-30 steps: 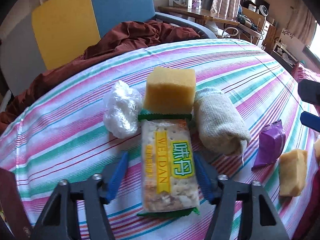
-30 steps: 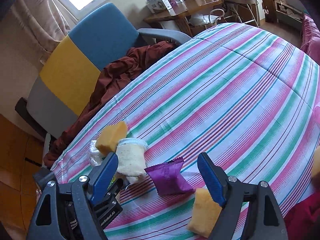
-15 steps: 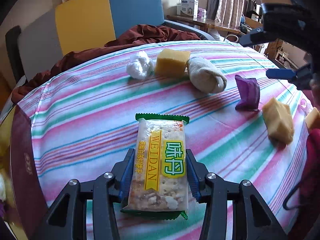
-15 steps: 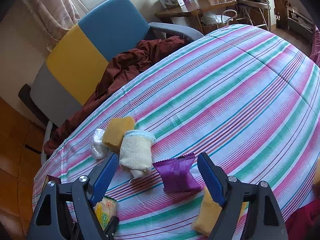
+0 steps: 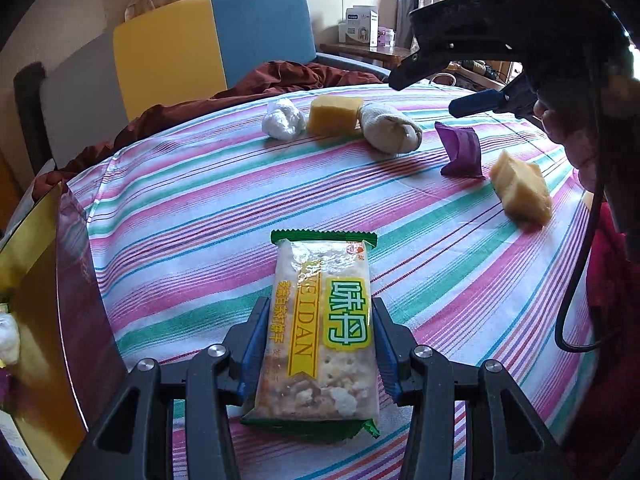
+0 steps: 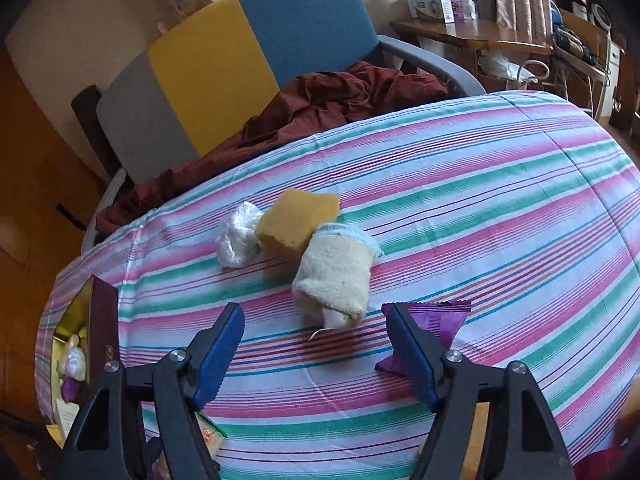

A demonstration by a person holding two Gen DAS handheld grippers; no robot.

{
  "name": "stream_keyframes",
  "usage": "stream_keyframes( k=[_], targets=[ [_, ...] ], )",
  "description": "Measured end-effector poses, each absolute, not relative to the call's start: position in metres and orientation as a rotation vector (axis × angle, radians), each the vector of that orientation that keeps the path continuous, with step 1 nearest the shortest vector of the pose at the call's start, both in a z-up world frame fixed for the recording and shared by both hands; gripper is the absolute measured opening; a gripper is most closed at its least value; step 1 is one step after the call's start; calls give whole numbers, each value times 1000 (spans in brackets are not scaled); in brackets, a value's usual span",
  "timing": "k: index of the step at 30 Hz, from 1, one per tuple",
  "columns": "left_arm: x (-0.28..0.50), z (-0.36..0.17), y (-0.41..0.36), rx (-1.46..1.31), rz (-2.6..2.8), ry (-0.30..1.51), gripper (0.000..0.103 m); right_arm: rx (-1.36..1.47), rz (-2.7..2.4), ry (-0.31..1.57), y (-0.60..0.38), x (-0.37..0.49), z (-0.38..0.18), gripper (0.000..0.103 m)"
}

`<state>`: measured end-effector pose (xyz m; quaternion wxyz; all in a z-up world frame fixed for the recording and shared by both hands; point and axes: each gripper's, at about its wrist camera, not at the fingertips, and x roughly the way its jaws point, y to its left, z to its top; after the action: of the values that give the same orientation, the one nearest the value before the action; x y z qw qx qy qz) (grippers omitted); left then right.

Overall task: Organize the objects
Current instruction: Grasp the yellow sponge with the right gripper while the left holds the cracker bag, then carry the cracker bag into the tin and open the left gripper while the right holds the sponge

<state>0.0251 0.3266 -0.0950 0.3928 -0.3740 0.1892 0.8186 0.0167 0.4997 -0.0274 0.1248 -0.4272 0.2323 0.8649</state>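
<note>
My left gripper [image 5: 320, 320] is shut on a green-edged cracker packet [image 5: 320, 328] and holds it above the striped tablecloth [image 5: 200, 200]. My right gripper [image 6: 316, 328] is open and empty, hovering near a rolled cream sock [image 6: 336, 276] and a purple packet [image 6: 440, 320]. It shows at the upper right in the left wrist view [image 5: 440, 88]. Further back lie a yellow sponge [image 6: 296, 224] and a crumpled white plastic ball [image 6: 236, 234]. In the left wrist view the sock [image 5: 390, 128], purple packet [image 5: 460, 152], sponge [image 5: 334, 114] and a second yellow sponge [image 5: 520, 194] lie in a row.
A dark red box with gold lining [image 5: 44, 280] stands at the table's left edge and holds several small items [image 6: 72, 364]. A yellow, blue and grey chair [image 6: 248, 56] with a maroon cloth [image 6: 340, 96] stands behind the table. A black cable [image 5: 580, 280] hangs at right.
My left gripper closed on the cracker packet and pulled it back, away from the sponge and sock. My right gripper moved left, closer to the sock.
</note>
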Motion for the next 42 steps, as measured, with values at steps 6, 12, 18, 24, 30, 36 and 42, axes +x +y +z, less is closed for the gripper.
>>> stream_keyframes(
  k=[6,12,18,24,30,36,42],
  targets=[
    [22,-97,325,-929,2074,462,49,-1281,2491,629,498,12,-35,70],
    [22,-99,324,-923,2073,456,49,-1272,2449,778,510,6,-37,70],
    [21,-99,322,-924,2067,436,49,-1287,2428,736,519,-48,-31,81],
    [20,-100,321,-929,2056,412,49,-1388,2310,762,533,-111,-63,83],
    [17,-101,320,-932,2048,394,49,-1459,2294,651,522,-133,-77,59],
    [18,-102,322,-928,2050,395,49,-1353,2534,549,492,-106,-24,58],
    [19,-101,322,-922,2058,409,49,-1391,2652,476,457,-53,0,58]
  ],
)
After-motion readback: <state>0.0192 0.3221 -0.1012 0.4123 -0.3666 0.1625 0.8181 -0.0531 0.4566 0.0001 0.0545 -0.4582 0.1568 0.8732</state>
